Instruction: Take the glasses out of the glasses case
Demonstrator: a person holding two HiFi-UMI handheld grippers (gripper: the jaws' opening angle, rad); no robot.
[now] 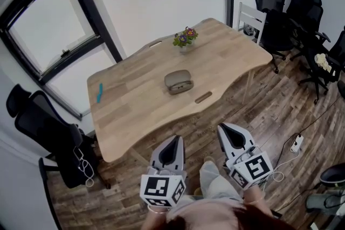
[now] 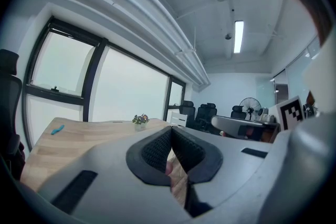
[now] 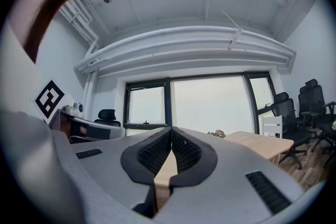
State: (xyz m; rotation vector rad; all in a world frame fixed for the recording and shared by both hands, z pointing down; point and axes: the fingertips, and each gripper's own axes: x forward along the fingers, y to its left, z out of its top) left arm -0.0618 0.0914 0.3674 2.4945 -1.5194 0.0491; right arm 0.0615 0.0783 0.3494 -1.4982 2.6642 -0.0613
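case: grey-brown oval glasses case (image 1: 179, 82), lid shut, contents hidden, mid-frame on pale wooden table (image 1: 135, 107)
left gripper (image 2: 170, 129): tips pressed together, holding nothing
right gripper (image 3: 171, 128): same deal, closed up, empty

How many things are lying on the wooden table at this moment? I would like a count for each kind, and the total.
Glasses case: 1
Pot of flowers: 1
Small blue object, too small to identify: 1
Total: 3
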